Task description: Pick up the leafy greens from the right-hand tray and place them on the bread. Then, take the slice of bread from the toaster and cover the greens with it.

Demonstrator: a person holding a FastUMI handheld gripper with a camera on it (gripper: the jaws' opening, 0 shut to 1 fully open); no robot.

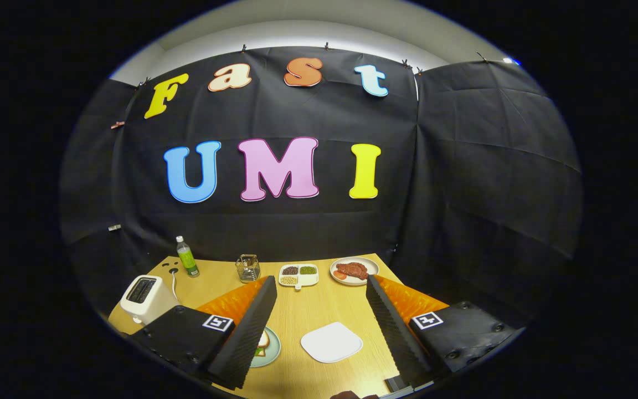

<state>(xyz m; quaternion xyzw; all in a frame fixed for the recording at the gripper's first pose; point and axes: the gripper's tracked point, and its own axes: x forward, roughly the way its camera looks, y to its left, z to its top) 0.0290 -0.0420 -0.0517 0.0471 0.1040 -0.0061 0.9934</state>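
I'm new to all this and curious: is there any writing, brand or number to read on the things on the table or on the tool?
Nothing here can be read.
bottle: has a label, too small to read.
toaster: no writing visible.
square markers on the gripper: black-and-white patterns, not words.
The fingers stand open, holding nothing.

tongs (319, 310) spread wide, white tray (331, 342) between
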